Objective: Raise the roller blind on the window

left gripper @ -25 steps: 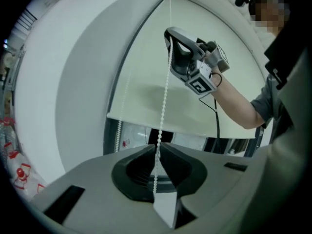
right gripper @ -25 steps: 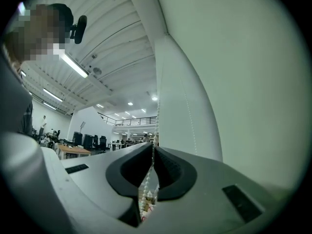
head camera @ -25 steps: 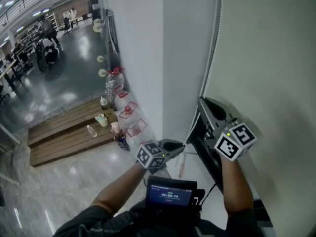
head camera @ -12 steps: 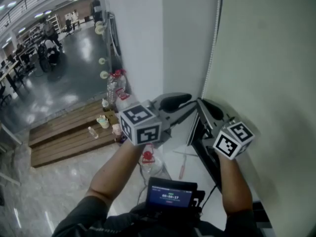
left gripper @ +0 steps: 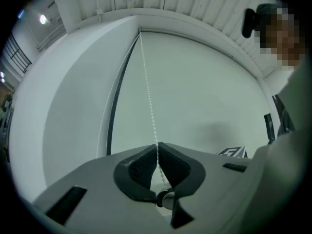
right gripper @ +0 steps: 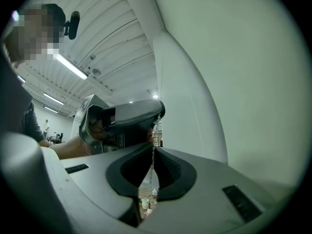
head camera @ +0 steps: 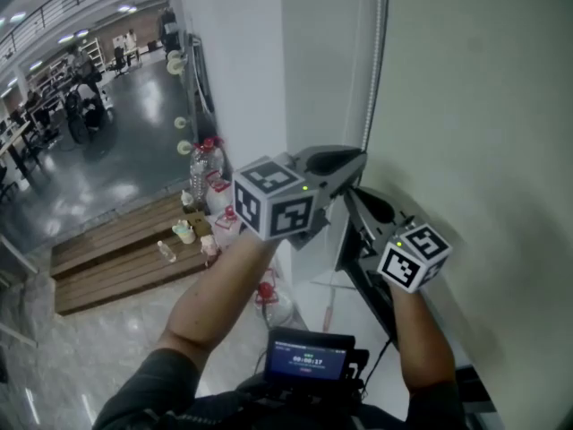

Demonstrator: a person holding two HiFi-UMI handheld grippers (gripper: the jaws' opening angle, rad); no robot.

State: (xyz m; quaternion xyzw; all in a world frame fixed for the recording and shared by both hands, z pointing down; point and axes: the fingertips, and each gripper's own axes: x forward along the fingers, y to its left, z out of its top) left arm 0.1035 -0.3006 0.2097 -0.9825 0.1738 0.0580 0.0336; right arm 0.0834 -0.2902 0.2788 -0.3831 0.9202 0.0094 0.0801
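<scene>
Roller blind [head camera: 483,106] covers the window. In the head view we see the left gripper [head camera: 356,162] just above the right gripper [head camera: 353,195] on the bead chain [head camera: 377,70]. In the left gripper view, its fingers have just closed, pinching the chain. In the right gripper view, narrow fingers apparently clamp it too. We judge a steady downward pull comes next. The blind's bottom edge is cut off.

Person wears a dark grey sleeve [head camera: 148,392]. Black chest unit [head camera: 307,358] with lit screen, thin black cable [head camera: 387,340] at its side. Left gripper [head camera: 358,161] and right gripper [head camera: 352,193]: grey shells, black textured pads [left gripper: 138,165], each bearing a white cube [head camera: 273,197] with black square markers and a green lamp. Left jaws have just been closing, bead chain [left gripper: 149,96] between them.
</scene>
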